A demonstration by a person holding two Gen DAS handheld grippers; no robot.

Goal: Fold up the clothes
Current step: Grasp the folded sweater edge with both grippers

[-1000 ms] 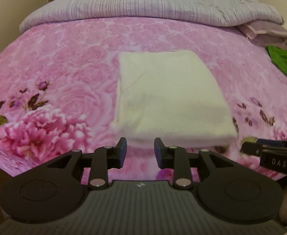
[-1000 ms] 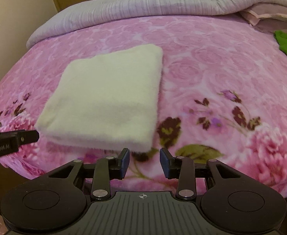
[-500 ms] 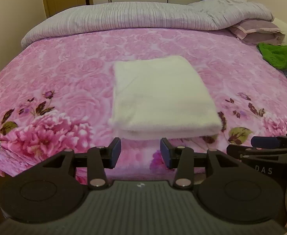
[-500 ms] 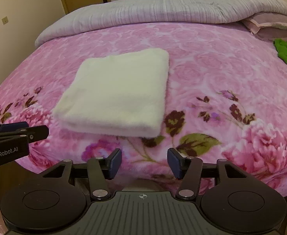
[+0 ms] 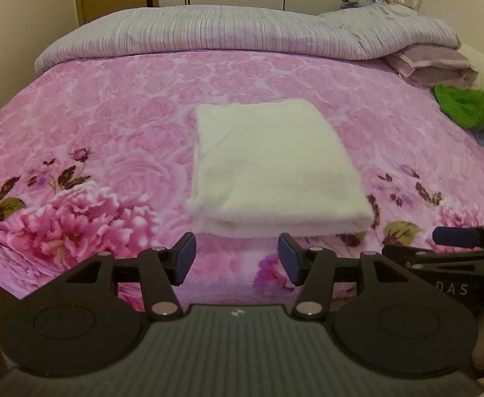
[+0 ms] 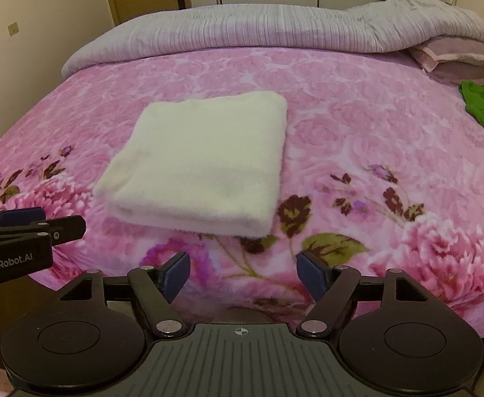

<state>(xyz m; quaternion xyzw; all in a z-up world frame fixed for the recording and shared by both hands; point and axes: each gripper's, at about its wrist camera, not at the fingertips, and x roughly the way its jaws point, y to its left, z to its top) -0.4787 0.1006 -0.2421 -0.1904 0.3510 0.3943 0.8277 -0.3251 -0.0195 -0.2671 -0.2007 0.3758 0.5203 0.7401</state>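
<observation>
The left gripper (image 5: 237, 258) and right gripper (image 6: 243, 276) are held apart from the cloth, jaws just opened wide with nothing between them; the folded white towel (image 5: 275, 168) is laid on the pink blanket (image 5: 109, 125) at 12 o'clock; green clothes (image 5: 466, 106) are seen at 2 o'clock
</observation>
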